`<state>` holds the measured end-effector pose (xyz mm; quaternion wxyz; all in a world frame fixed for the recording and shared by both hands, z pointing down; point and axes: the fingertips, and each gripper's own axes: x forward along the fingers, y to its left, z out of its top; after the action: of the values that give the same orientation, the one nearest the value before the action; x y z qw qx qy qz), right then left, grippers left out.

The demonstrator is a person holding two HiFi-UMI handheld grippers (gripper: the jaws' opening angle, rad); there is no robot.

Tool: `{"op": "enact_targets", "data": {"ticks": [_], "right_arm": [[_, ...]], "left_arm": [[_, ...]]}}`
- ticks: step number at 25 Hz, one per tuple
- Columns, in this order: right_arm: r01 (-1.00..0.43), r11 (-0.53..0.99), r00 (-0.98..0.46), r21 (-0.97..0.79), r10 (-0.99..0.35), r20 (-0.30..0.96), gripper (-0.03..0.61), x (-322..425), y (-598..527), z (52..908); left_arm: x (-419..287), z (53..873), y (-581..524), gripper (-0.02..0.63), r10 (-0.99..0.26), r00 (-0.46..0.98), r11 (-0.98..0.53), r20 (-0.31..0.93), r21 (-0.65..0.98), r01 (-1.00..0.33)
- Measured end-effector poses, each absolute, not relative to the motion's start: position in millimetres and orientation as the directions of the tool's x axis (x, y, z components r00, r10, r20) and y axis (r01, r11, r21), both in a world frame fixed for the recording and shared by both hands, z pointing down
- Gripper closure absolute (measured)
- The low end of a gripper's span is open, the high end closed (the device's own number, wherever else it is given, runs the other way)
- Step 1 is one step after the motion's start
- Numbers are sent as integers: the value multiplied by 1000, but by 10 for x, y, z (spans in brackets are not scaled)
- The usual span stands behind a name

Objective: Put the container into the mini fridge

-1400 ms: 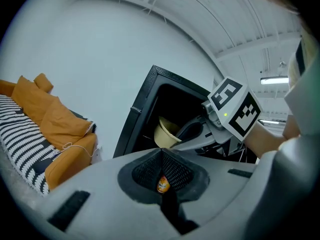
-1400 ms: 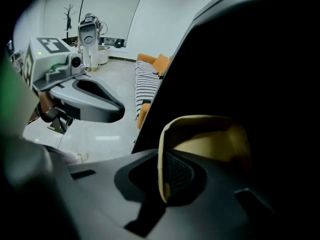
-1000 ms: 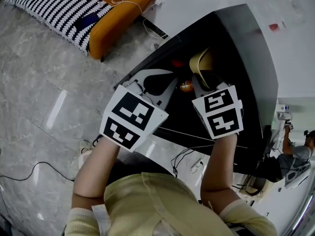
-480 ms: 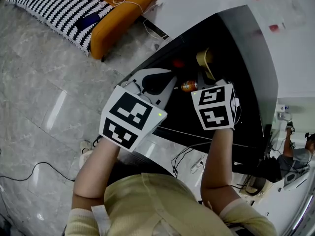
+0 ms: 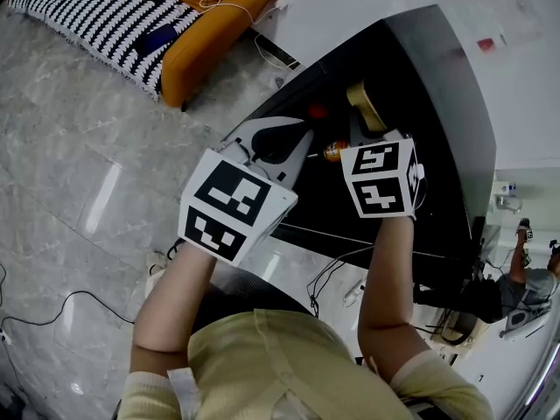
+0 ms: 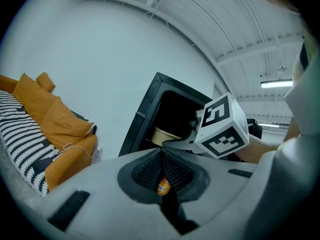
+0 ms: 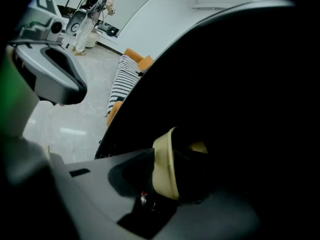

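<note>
A: Inside the fridge (image 5: 437,86), the right claw (image 7: 172,181) has just been opening its jaws. They're wide now and gripping nothing. The container (image 7: 164,166) sits between them and looks let go. Far-side pad contact is too dark to call.

B: Left claw?

A: Left claw (image 6: 161,169) has its jaws together, nothing held. A small orange thing (image 6: 163,186) shows just past the tips; I can't tell if it's touching.

B: Step?

A: Release and back out, I'd say. Keep the jaws wide and pull straight back along the jaw line with no twist, so no pad snags the rim and drags or tips it. Keep the left claw out of the path.

B: Container pose?

A: Tan, round, short. In the right gripper view the mouth faces 3 o'clock and the axis runs 9 to 3, but that view is rolled. In the left gripper view it's at 12 o'clock from the left tips, rim on top, axis 12 to 6 with a slight lean. Upright-ish, my read.

B: Head view?

A: At 12 o'clock from the right claw, in the dark opening.
</note>
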<state>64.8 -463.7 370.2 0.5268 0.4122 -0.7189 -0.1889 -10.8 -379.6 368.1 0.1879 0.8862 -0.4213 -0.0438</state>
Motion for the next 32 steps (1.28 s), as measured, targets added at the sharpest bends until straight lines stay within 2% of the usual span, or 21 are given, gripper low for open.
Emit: {"op": "enact_targets", "data": {"ticks": [5,19,32], "right_arm": [[-427,539,-135,725,-832,539,440,620,-4591,3606],[-548,454,-171,702,-883,437,442,525,-4198,3339],[-705,447,-241,551,-881,407,449,457,-3661,3224]], "left_arm": [[-136,3647,-3772,591,-781,621,-560,71,361,-746],[-350,3578,-3448,591,-782,610,-549,125,322,-771],[-372,3325,-3046,591,-759,634,-583,148,279,-763]]}}
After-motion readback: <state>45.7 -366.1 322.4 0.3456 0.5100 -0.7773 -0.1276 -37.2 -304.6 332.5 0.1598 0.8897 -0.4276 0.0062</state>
